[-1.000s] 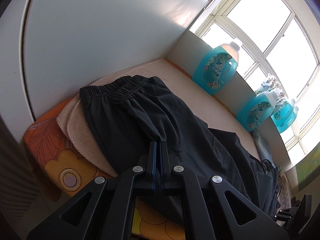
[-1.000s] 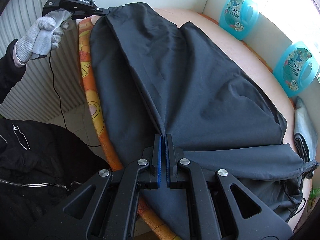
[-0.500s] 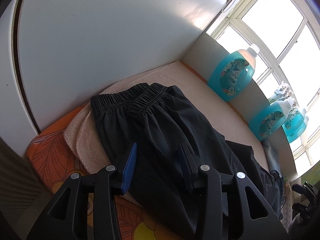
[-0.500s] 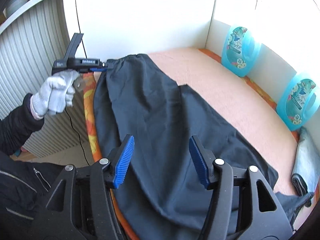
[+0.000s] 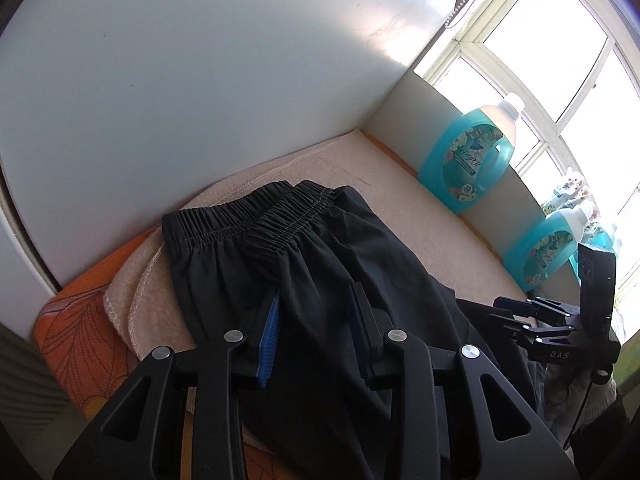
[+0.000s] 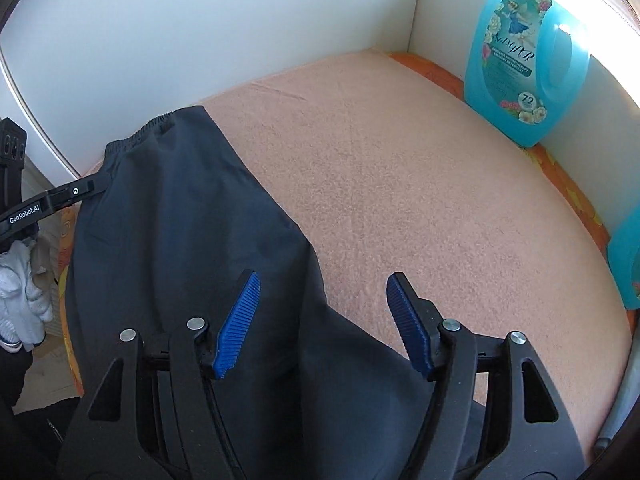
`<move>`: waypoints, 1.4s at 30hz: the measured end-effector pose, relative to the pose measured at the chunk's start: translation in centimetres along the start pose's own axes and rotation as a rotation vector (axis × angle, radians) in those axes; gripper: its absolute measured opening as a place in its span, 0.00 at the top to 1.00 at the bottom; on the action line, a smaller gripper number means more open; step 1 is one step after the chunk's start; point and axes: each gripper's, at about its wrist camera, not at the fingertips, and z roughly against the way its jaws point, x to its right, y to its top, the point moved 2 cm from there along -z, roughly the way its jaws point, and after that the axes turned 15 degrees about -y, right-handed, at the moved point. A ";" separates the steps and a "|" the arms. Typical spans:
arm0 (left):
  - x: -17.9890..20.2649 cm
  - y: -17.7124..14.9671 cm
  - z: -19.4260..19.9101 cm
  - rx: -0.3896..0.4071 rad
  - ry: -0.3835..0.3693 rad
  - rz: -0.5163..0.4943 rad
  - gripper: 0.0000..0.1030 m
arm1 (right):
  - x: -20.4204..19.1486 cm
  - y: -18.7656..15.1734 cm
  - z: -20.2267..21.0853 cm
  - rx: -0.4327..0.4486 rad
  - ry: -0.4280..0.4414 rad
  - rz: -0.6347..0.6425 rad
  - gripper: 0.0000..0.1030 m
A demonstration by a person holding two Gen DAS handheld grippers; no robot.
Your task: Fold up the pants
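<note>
Black pants [image 5: 320, 264] lie lengthwise on the peach towel [image 5: 360, 168], one leg folded over the other, the elastic waistband [image 5: 248, 220] at the far end near the white wall. My left gripper [image 5: 316, 312] is open and empty just above the pants below the waistband. My right gripper [image 6: 322, 284] is open and empty above the pants' right edge [image 6: 192, 248] further down the legs. The right gripper also shows in the left wrist view [image 5: 516, 312], and the left gripper's tip shows at the waistband in the right wrist view [image 6: 76, 192].
The towel [image 6: 420, 200] covers an orange flowered board [image 5: 76, 320]. Turquoise detergent bottles [image 5: 468, 160] [image 6: 524, 64] stand along the low white partition under the window. A white wall [image 5: 200, 80] closes the far end. A gloved hand [image 6: 24, 292] shows at the left.
Both grippers were shut on the pants a second ago, then opened and let the fabric go. Both have since lifted and moved toward the waistband end.
</note>
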 end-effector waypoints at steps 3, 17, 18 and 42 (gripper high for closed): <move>0.3 0.2 -0.3 0.006 0.003 -0.035 0.93 | -0.6 -0.4 0.2 -0.011 0.029 0.009 0.83; -0.1 0.7 2.2 0.065 -0.016 -0.056 0.96 | -4.4 -0.1 7.7 0.136 0.044 0.079 0.95; -0.6 0.5 2.4 0.068 -0.015 -0.042 0.96 | -4.9 -0.2 7.4 0.128 0.041 0.098 0.95; 1.2 1.5 1.2 0.099 0.035 -0.147 0.96 | -11.0 -7.6 6.5 0.072 0.056 0.272 0.95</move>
